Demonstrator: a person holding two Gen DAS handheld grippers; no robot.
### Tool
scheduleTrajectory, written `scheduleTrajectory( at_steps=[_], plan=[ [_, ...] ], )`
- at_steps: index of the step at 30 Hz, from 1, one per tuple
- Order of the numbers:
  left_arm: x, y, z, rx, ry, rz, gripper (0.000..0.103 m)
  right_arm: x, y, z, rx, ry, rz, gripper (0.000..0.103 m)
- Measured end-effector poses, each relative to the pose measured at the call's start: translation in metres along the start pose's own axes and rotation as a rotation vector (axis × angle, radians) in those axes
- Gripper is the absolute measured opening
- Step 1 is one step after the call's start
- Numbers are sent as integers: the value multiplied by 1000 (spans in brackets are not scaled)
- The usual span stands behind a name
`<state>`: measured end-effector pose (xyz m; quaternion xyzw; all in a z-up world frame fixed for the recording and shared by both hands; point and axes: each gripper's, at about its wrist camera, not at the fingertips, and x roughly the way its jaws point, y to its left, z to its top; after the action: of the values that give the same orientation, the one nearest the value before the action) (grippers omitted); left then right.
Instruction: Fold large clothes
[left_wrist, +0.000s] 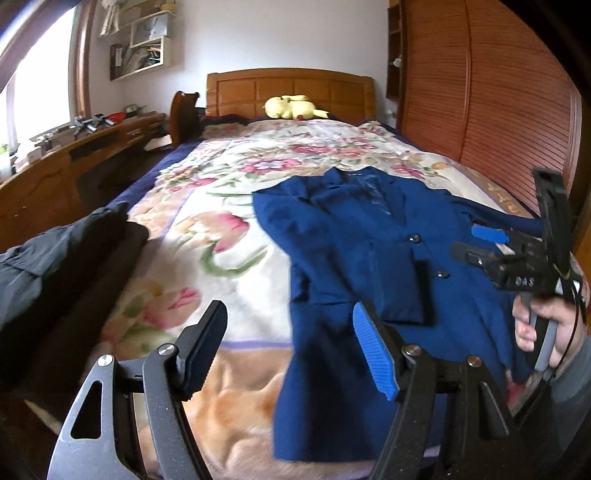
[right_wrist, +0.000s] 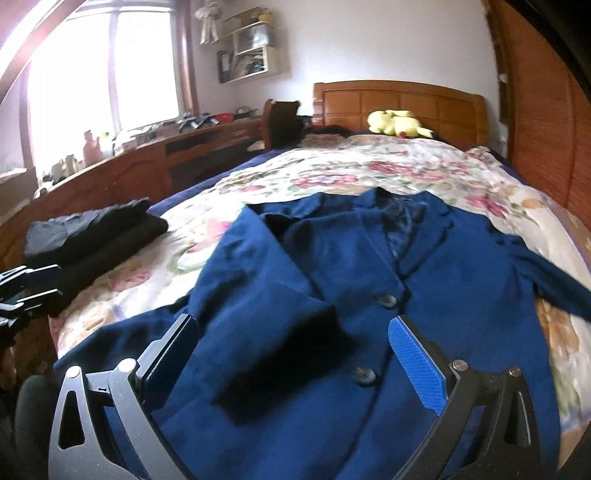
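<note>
Your left gripper (left_wrist: 290, 350) hangs with jaws spread and nothing between them, the blue jacket's (left_wrist: 369, 236) hem edge just ahead and to its right. Your right gripper (right_wrist: 295, 365) is spread too, empty, poised over the jacket front; one sleeve (right_wrist: 280, 321) is already folded across the chest directly ahead of it, cuff between the fingers' line. The other sleeve (right_wrist: 546, 280) trails off to the right, unfolded. Judged step: first sleeve in, second pending. Next move likely calls for pinching that far sleeve and drawing it inward. Dark folded clothes (right_wrist: 96, 236) sit well left on the floral bedspread (right_wrist: 369, 170).
</note>
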<state>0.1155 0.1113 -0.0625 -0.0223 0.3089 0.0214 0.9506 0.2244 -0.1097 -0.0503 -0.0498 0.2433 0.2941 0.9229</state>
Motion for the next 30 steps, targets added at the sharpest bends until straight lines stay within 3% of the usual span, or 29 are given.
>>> scheduleTrajectory(
  at_steps=[6,11,15,18,20,23,26,30],
  plan=[
    [-21,16,-7,-24,-17,25,72,27,20,16,-91,55,27,101],
    [-34,24,-6,-36,-18,47,72,67,29,18,-119,165,65,95],
    [-38,28,-8,-35,-29,53,72,95,25,14,-153,245,26,89],
    [-35,30,-10,-44,-28,45,72,108,20,11,-173,284,-16,79],
    [-28,31,-10,-42,-22,33,72,114,16,8,-193,298,-49,58],
    [-21,30,-12,-36,-21,24,72,116,14,7,-210,298,-46,39],
    [-11,27,-12,-39,-7,12,72,115,11,13,-173,266,-12,30],
    [-2,21,-7,-21,-21,3,72,76,3,20,-155,149,2,26]
  ],
)
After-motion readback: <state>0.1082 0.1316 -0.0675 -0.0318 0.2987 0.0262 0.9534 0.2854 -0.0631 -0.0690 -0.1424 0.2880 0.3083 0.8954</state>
